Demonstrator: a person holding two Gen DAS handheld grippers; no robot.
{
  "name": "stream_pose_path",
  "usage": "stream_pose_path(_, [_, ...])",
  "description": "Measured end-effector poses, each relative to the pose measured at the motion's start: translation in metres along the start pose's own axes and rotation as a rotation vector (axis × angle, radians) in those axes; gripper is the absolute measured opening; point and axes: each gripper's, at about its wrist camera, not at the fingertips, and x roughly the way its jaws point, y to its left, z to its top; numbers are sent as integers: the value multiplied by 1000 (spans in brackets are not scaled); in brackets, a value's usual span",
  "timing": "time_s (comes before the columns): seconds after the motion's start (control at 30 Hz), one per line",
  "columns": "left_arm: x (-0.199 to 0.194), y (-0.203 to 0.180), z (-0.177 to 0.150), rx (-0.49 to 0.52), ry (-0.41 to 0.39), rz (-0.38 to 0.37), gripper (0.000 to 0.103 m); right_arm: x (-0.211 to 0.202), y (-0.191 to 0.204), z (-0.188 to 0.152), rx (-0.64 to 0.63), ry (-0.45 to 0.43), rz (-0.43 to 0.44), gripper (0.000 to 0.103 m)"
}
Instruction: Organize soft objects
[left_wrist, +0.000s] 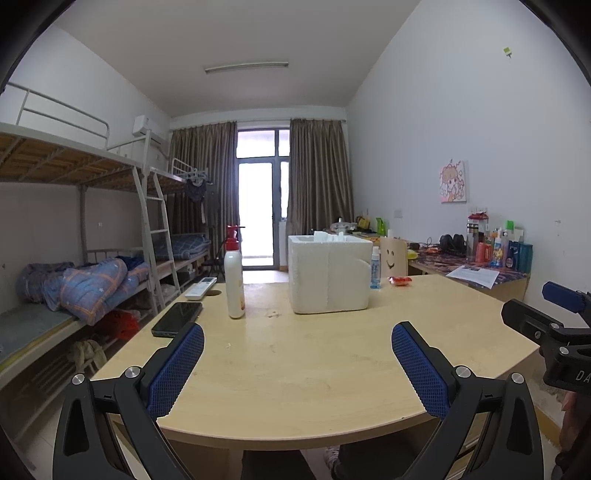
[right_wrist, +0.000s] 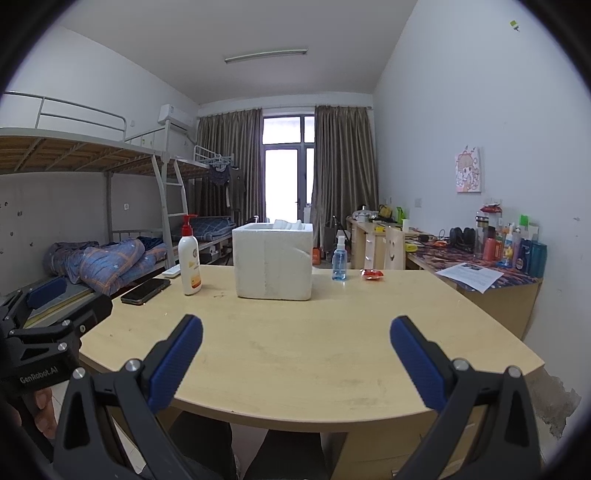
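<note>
Sitting upright, white foam box (right_wrist: 273, 264)

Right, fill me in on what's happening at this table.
A person holds a pair of tongs in each hand, and both the left tongs and right tongs hover open over the near edge of the wooden table, gripping nothing. Farther back stand a white foam box, a lotion pump bottle, a blue spray bottle, a phone and a small red packet. Nothing is being handled yet.
</note>
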Motion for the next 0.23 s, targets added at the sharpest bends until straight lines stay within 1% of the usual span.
stream_pose_path(0.23, [-3, 1, -1, -7, -11, -5, 102, 0, 0, 0, -5, 3, 2, 103])
